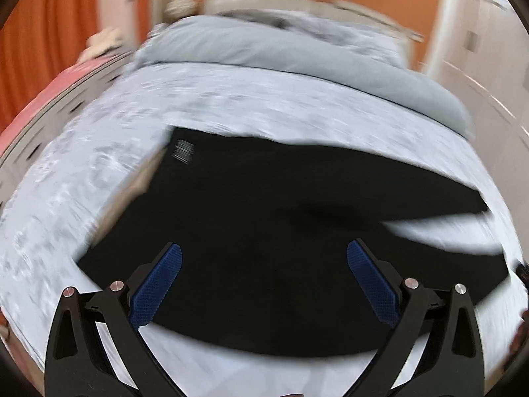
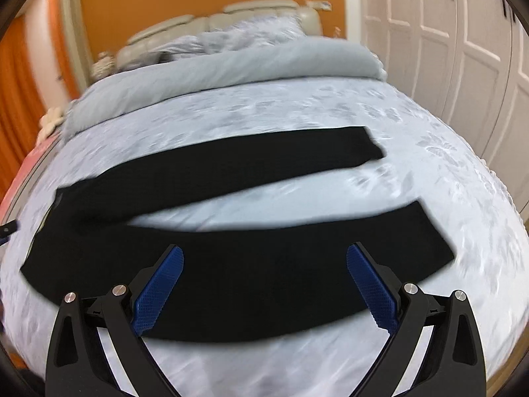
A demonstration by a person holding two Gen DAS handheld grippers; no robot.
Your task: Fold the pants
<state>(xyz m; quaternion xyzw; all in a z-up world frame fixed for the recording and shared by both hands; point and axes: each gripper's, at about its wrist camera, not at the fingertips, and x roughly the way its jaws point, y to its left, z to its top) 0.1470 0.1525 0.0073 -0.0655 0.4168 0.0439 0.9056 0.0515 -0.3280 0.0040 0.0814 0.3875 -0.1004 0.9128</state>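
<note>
Black pants (image 2: 211, 172) lie spread flat on the pale patterned bedspread (image 2: 297, 109), waist to the left and both legs running to the right with a gap between them. In the left wrist view the waist part of the pants (image 1: 251, 198) fills the middle, with a white label (image 1: 182, 152) near its far left corner. My left gripper (image 1: 264, 251) hovers open above the waist area, nothing between its blue pads (image 1: 158, 281). My right gripper (image 2: 264, 254) is open above the near leg (image 2: 297, 251), also holding nothing.
A folded grey duvet (image 2: 231, 66) and a cream headboard (image 2: 215, 23) lie at the far end of the bed. White wardrobe doors (image 2: 446, 33) stand to the right, orange curtains (image 2: 16, 76) to the left. A pink surface (image 1: 33, 106) borders the bed's left side.
</note>
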